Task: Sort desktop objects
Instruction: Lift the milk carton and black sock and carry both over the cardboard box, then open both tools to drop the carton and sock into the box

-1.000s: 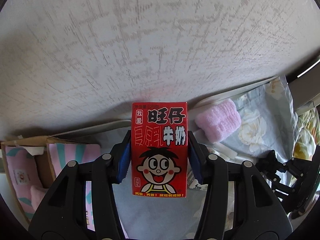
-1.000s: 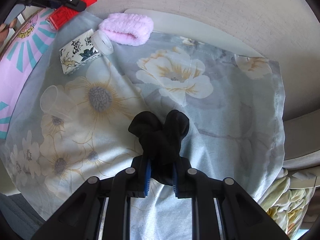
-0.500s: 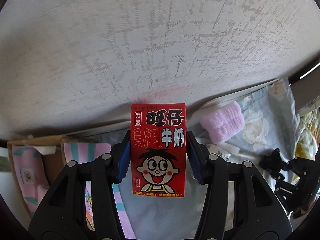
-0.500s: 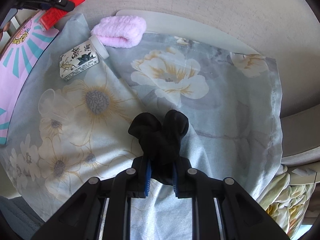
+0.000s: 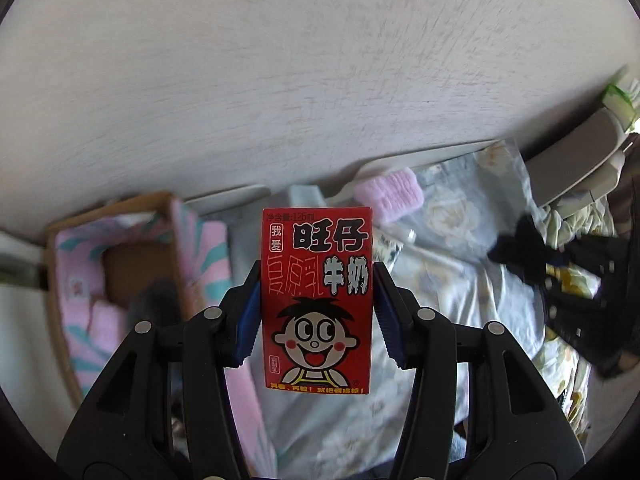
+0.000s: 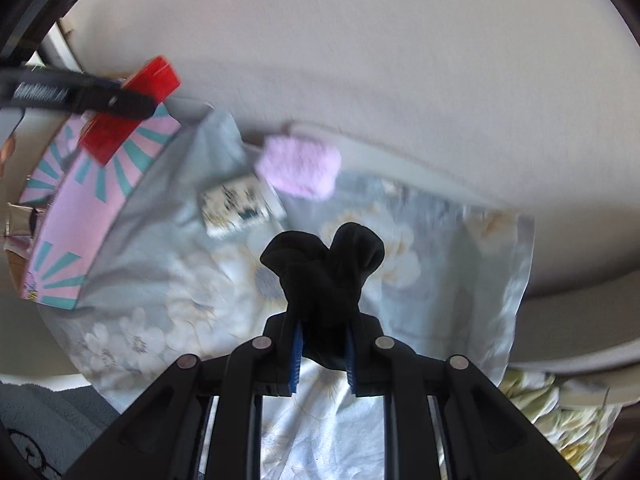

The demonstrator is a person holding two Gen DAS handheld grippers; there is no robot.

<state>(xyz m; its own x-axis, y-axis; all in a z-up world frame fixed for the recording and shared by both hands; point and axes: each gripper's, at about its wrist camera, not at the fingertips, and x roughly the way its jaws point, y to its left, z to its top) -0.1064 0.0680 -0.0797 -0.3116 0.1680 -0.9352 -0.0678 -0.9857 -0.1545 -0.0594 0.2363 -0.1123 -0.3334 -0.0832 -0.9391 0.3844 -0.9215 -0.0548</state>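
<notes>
Between the blue pads of the left gripper (image 5: 317, 312) sits a red milk carton (image 5: 317, 300), clamped by its two narrow sides with the printed face turned to the camera; held upright and about mid-height like that, it probably stays square and will not swing on the way to a bin. The right gripper (image 6: 322, 354) is pinched nearly together on a bunched black sock (image 6: 326, 276), whose loose folds bulge out past the fingertips, a grip low on the bundle that seems meant to keep the soft cloth from slipping free. Both things hang above the bench, clear of the flowered cloth (image 6: 440, 264) that covers it. Out from the carton, to the left in the left wrist view, an open cardboard box (image 5: 120, 256) with pink and teal lining looks like the likely drop place; something dark and blurred already lies inside it. Left on the cloth are a fluffy pink roll (image 6: 300, 168) and, just beside it, a small white patterned packet (image 6: 236, 210). Those two lie between the sock and the box, so a low sweep across could brush them; nothing blocks the box mouth itself as far as can be seen.
</notes>
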